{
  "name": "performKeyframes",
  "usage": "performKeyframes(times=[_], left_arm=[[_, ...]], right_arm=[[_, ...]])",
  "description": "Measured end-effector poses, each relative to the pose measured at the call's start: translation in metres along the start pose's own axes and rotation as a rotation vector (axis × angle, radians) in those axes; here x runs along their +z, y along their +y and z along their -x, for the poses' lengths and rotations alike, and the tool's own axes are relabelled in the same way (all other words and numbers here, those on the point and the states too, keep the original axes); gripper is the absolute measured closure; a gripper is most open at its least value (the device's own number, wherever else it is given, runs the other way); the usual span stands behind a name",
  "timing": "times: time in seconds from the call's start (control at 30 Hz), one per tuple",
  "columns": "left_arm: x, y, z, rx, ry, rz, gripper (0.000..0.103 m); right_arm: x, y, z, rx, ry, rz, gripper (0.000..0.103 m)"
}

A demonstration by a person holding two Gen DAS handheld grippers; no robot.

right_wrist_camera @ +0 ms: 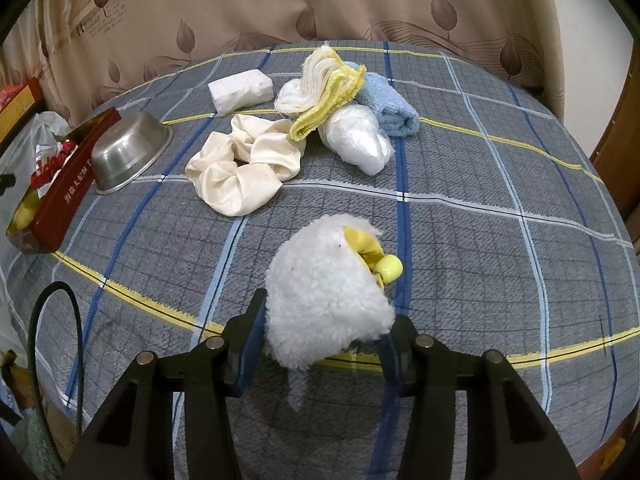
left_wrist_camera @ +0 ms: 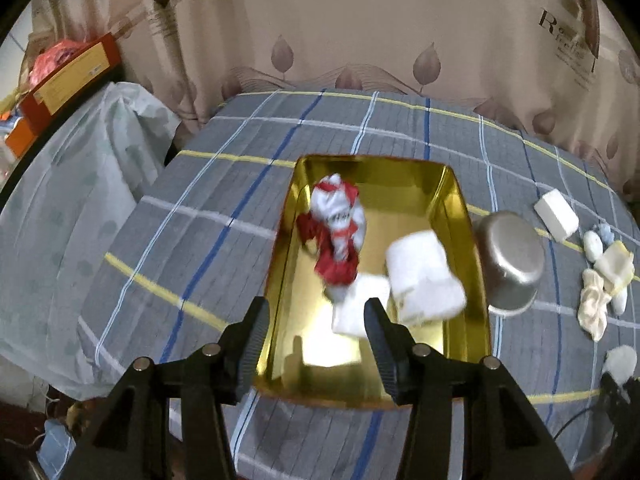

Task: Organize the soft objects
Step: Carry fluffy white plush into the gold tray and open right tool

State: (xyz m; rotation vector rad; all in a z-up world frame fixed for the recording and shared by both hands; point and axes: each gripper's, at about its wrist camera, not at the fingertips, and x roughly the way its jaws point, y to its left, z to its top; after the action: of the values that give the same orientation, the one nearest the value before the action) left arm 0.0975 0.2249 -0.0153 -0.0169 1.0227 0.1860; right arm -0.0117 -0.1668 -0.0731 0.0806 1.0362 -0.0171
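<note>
Checked bed cloth holds a gold tray (left_wrist_camera: 472,240) for soft things; left tool (left_wrist_camera: 316,344) wide, empty; right tool (right_wrist_camera: 324,340) squeezes the fluffy pouch (right_wrist_camera: 324,292) to carry it.

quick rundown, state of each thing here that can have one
left gripper: open, empty, above the tin
right gripper: closed on the fleece pouch
fleece pouch: gripped, yellow lining and toggle showing
gold tin: lid off, holding three soft items
white roll: in the tin, blurred
red and white cloth: crumpled in the tin
steel bowl: upside down beside the tin
blue towel: rolled
cream scrunchie: loose on the bedspread
</note>
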Motion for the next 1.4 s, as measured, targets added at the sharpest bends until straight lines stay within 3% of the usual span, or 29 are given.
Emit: performKeyframes(times=[0.37,0.53,0.83,1.4], left_arm=[[-0.026,0.031,0.015,-0.001,-0.021,0.070,0.053],[-0.029,0.038,0.017,0.002,-0.019,0.084,0.053],[-0.032,0.046,0.029,0.027,-0.038,0.086,0.053],[-0.032,0.079,0.038,0.073,-0.043,0.159,0.053]], right_arm=[[0.006,0.016,0.016,-0.035,-0.003,0.046,0.067],[0.020,0.037,0.030,-0.007,-0.034,0.095,0.067],[0.045,0.120,0.033,0.128,-0.036,0.240,0.067],[0.078,0.265,0.024,0.285,-0.048,0.426,0.067]])
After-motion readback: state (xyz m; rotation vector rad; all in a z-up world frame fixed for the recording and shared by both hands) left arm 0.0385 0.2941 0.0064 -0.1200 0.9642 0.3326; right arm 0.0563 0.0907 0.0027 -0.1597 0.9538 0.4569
